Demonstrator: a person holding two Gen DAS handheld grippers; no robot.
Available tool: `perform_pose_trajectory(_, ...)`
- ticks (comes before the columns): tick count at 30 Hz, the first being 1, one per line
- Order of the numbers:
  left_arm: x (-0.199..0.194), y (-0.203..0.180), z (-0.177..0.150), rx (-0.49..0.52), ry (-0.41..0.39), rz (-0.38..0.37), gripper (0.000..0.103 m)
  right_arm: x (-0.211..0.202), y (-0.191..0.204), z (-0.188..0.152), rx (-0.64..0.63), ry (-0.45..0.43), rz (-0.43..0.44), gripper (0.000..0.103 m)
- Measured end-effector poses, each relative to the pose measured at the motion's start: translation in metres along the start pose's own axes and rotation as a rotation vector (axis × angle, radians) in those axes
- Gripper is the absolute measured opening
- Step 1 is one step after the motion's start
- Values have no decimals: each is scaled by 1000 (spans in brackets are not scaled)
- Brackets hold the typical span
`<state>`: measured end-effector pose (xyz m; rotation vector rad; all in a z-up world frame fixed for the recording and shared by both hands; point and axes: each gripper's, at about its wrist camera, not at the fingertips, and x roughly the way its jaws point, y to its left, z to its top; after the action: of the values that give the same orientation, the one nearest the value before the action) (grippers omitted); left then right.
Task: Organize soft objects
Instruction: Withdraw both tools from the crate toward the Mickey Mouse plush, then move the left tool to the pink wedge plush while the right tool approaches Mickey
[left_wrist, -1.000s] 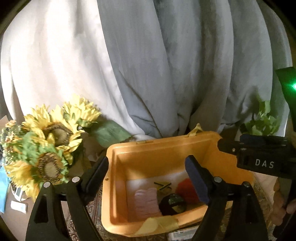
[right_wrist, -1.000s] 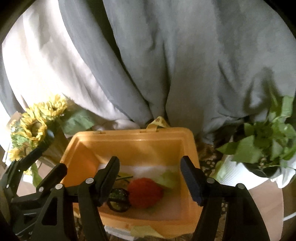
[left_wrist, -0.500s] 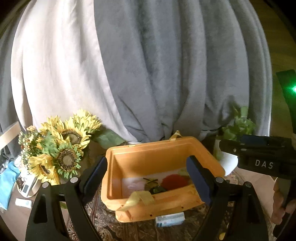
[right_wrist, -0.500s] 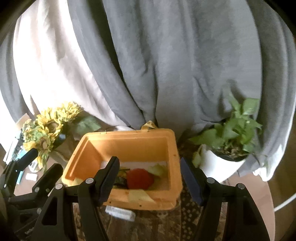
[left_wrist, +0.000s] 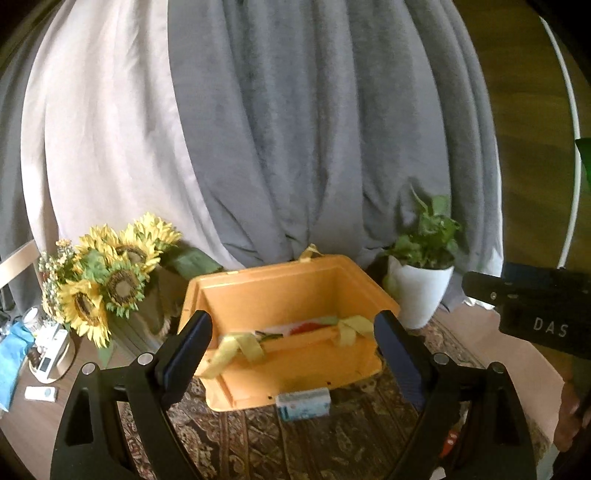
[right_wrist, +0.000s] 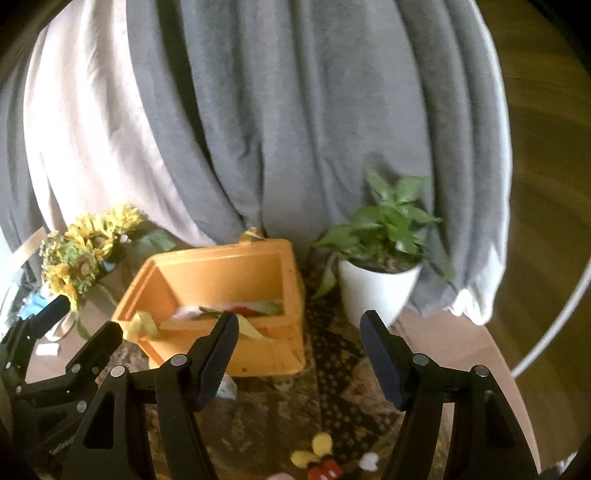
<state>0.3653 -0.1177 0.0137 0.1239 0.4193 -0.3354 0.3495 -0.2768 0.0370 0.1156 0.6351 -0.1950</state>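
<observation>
Soft items, red and green, lie low inside the orange plastic bin (left_wrist: 295, 373) on the patterned rug (right_wrist: 295, 413) covering the surface, between sunflower bouquet (left_wrist: 110, 284) and white potted plant (right_wrist: 376, 295). I see both left tongs (left_wrist: 291, 354) and right tongs (right_wrist: 299, 354) wide apart, holding nothing. Small yellow-red plush toy (right_wrist: 317, 459) lies near my right tongs.

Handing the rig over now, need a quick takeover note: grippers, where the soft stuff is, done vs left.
Left gripper: open, empty, facing the orange bin.
Right gripper: open, empty, right of the bin.
Done: red toy and other soft pieces, hard to identify, lie in the bin.
Left: small yellow-and-red toy lies on the patterned cloth near the right gripper; it probably goes in next.
</observation>
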Motion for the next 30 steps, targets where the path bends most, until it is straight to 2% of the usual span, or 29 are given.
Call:
perform_pose_trajectory(5,-13,-8,-20,25,-20,-9,90,-18,-12,-26,34,5,-40,69)
perform_pose_trajectory(13,-22,-20,-48,76,20,-61,90,-30,-20,-67,82,54,-103,69)
perform_pose_trajectory(18,-23,-31,-65,118,65,-115,90,-31,-25,-94,96,128,-113,69)
perform_pose_trajectory(30,-26,-59,-107,240,152,-169,90,-23,-40,-159,83,338,-134,69)
